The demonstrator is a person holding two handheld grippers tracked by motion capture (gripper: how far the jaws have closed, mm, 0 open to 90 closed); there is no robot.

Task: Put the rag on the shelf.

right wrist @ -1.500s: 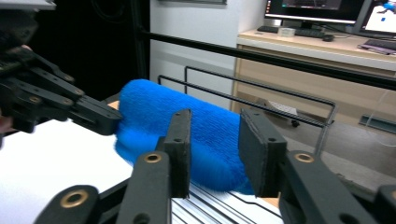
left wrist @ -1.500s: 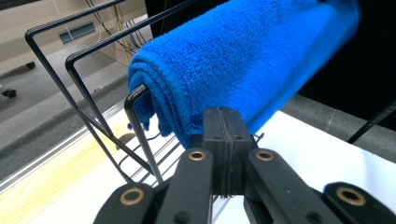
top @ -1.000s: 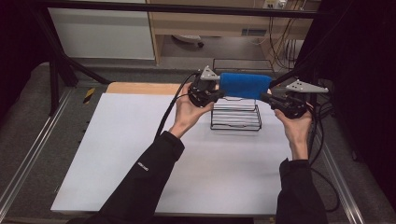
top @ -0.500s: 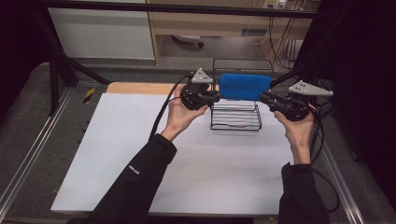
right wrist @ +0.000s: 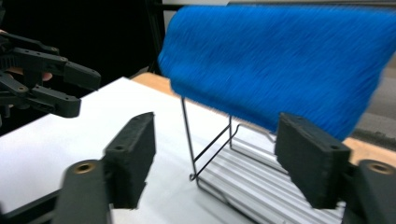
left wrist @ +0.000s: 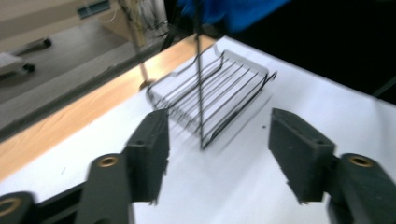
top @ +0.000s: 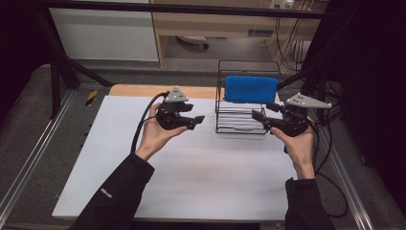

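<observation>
1. A black wire rack (top: 242,108) is standing on the white tabletop (top: 191,167), toward its far edge, just in front of a strip of bare wood.
2. A blue towel (top: 251,88) is hanging over the top bar of the wire rack, well above the rack's slatted base; in the right gripper view the towel (right wrist: 280,65) is draping down above the base wires.
3. The left claw (top: 197,121) is being held in the person's left hand (top: 155,136), hovering over the tabletop just to the left of the rack and pointing toward it.
4. In the left gripper view the left claw (left wrist: 217,140) is gaping wide, its two black jaws standing far apart with nothing between them, and the wire rack (left wrist: 210,98) is lying beyond the gap.
5. The right claw (top: 261,112) is being held in the person's right hand (top: 299,146), at the rack's right side and pointing leftward at it.
6. In the right gripper view the right claw (right wrist: 215,154) is also spread wide and gripping nothing, while the left claw (right wrist: 74,88) is showing farther off at the left.
7. Black cables are trailing from both grippers.
</observation>
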